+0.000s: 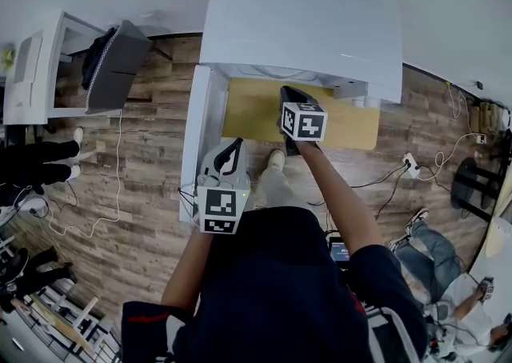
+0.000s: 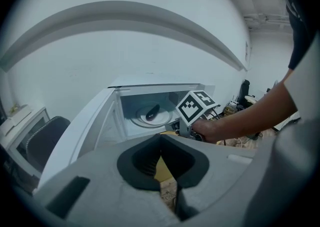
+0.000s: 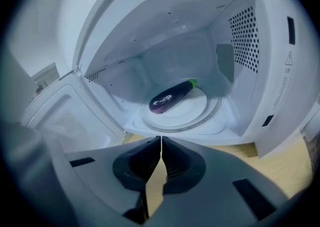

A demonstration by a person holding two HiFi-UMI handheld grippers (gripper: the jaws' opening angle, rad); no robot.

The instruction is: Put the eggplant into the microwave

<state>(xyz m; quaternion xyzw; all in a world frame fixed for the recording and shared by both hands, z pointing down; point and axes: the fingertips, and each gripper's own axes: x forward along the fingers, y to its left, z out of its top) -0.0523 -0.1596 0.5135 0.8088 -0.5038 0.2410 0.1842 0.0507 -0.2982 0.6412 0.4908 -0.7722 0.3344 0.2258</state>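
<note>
A dark purple eggplant (image 3: pixel 172 96) with a green stem lies on the glass turntable (image 3: pixel 202 113) inside the white microwave (image 1: pixel 304 17). It also shows in the left gripper view as the eggplant (image 2: pixel 152 112). The microwave door (image 1: pixel 196 137) hangs open at the left. My right gripper (image 3: pixel 161 137) is shut and empty, just outside the cavity's front sill; in the head view the right gripper (image 1: pixel 290 97) sits at the opening. My left gripper (image 2: pixel 161 137) is shut with nothing in it, held back beside the door, where the left gripper (image 1: pixel 234 149) is nearer my body.
The microwave stands on a small yellowish wooden table (image 1: pixel 352 125). A white cabinet (image 1: pixel 32 65) and a dark bag (image 1: pixel 116 65) are at the left. Cables (image 1: pixel 400 169) trail over the wood floor. A seated person (image 1: pixel 424 249) is at the lower right.
</note>
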